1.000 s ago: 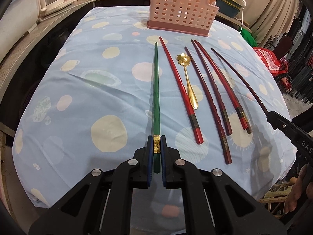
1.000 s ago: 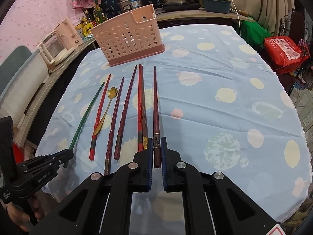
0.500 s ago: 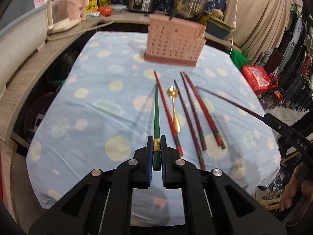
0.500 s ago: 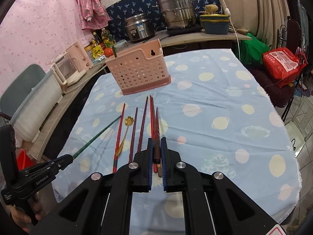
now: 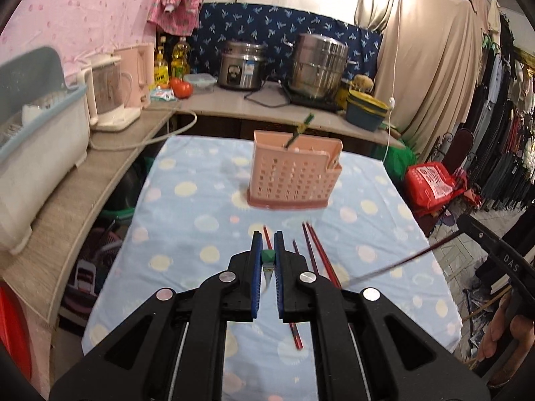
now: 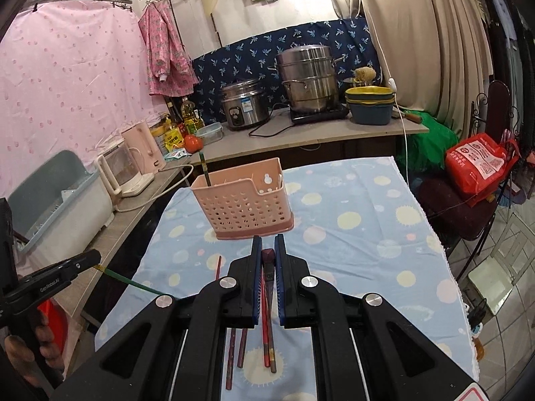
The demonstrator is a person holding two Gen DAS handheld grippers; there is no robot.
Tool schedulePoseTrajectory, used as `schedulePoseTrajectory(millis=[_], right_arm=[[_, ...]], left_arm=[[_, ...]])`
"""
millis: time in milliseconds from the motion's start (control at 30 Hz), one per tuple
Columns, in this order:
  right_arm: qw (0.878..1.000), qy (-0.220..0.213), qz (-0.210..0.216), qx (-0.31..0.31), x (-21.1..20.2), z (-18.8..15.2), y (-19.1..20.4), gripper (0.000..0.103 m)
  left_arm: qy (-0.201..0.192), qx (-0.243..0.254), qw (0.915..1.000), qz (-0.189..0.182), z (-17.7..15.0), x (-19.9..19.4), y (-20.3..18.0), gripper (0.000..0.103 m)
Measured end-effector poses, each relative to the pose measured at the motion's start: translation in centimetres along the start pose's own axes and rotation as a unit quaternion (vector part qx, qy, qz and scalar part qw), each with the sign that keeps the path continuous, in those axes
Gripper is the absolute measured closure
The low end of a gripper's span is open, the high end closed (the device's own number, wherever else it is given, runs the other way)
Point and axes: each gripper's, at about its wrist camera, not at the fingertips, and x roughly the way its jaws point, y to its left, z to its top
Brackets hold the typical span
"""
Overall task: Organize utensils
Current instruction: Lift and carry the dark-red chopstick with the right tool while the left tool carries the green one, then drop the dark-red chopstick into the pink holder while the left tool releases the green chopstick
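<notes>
The left gripper (image 5: 267,260) is clamped on the butt of a green chopstick (image 5: 268,256), and the right gripper (image 6: 268,260) is clamped the same way on a dark red chopstick (image 6: 268,256). Seen from each other's cameras, both sticks angle down from the jaws, with their free ends in the air above the bench (image 6: 351,234).

The pink utensil basket (image 6: 244,204) stands at twelve o'clock from both grippers, near the far end of the bench, and already has one green chopstick (image 6: 203,167) leaning in its left side. The remaining red chopsticks (image 6: 267,344) lie on the cloth at six o'clock, under the grippers.

The main risk from here is probably in the long, unsupported sticks. Each is pinched only at its end, so it could pivot in the pads and hang at an angle the person does not expect. A tip that meets the basket's perforated wall or rim instead of the opening could push the light basket across the cloth or tip it. With both hands heading for the same opening, the two sticks could also cross and knock each other loose.
</notes>
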Motion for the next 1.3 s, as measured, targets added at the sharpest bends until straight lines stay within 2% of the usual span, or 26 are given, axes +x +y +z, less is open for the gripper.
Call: schedulePoseTrajectory(millis=[300, 667, 800, 900, 1000, 1300], right_arm=[[1.0, -0.026, 0.006, -0.007, 2.0, 5.2, 0.2, 0.096], [0.996, -0.082, 0.031, -0.014, 6.4, 16.6, 2.2, 0.096], [0.994, -0.102, 0.021, -0.029, 8.3, 20.0, 3.3, 0.096], [0.994, -0.103, 0.014, -0.032, 10.5, 21.6, 3.7, 0.096], [0.995, -0.092, 0.008, -0.034, 13.3, 22.0, 3.7, 0.096], [1.0, -0.02, 0.012, -0.018, 21.0, 19.0, 2.6, 0.096]], left_arm=[[-0.051, 0.024, 0.9983, 0.015, 6.8, 0.4, -0.3, 0.096], [-0.129, 0.036, 0.9907, 0.022, 18.4, 1.5, -1.5, 0.096], [-0.149, 0.044, 0.9876, 0.023, 22.2, 3.1, -2.6, 0.096], [-0.152, 0.043, 0.9872, 0.019, 23.9, 4.7, -2.8, 0.096], [-0.14, 0.042, 0.9892, 0.016, 24.5, 7.1, -2.9, 0.096], [-0.08, 0.038, 0.9959, 0.018, 22.8, 14.5, -2.1, 0.096]])
